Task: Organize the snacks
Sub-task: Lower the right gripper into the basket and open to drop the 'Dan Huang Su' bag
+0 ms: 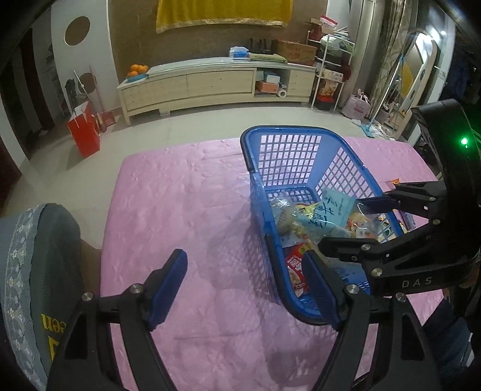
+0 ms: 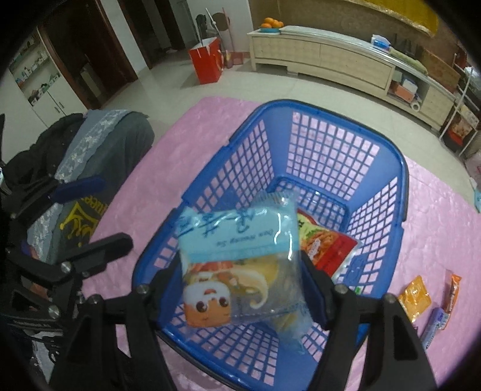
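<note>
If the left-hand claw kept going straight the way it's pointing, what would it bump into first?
Most likely the pink quilted cover on the table. The left gripper is open with nothing between its fingers, angled down at bare fabric. Its right finger sits close to the blue basket, which it might graze; depth is hard to judge.

Pink quilted cover spread over surface. Grey cushion with floral lace trim and yellow lettering at cover's left edge. Tiled floor beyond. Long pale wood cabinet against far wall; blue dish of oranges on its left end, boxes and paper roll in open shelf at right. Red paper bag on floor left of cabinet. Yellow cloth hanging on wall above. White wire rack with cartons right of cabinet.
</note>
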`<state>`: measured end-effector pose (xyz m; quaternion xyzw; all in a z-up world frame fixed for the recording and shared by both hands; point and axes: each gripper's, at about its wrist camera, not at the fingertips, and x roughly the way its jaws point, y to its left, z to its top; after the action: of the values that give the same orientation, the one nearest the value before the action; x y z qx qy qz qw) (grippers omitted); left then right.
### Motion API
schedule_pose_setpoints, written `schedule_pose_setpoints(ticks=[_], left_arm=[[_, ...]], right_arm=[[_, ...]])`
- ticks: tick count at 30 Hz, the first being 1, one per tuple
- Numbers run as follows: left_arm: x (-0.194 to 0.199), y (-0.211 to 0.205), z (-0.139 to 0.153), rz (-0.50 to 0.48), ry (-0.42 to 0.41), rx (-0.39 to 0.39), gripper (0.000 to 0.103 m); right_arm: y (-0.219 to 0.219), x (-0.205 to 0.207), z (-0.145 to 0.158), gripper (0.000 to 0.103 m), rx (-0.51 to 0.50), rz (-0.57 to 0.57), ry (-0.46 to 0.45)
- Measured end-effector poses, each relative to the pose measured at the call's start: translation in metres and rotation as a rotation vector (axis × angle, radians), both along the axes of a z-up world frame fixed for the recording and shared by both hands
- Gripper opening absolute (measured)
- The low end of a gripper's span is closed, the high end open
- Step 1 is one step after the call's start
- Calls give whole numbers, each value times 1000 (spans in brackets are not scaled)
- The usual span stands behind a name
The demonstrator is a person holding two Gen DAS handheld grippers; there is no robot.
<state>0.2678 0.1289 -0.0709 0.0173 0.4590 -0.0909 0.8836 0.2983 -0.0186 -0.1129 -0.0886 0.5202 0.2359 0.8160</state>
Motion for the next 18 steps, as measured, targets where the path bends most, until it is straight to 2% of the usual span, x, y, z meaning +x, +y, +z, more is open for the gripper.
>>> schedule_pose_setpoints(ticks=[5,12,18], left_arm=[[-9,-4,7,12,-13,2,77],[-29,-27,32,12,-69,3,77],[-49,-60,52,-13,-116,10,77]], right_arm=[[-12,-15,16,91,17,-28,-76],[-37,-45,50,92,16,-48,-180],[-70,-73,75,92,49,-117,-210]])
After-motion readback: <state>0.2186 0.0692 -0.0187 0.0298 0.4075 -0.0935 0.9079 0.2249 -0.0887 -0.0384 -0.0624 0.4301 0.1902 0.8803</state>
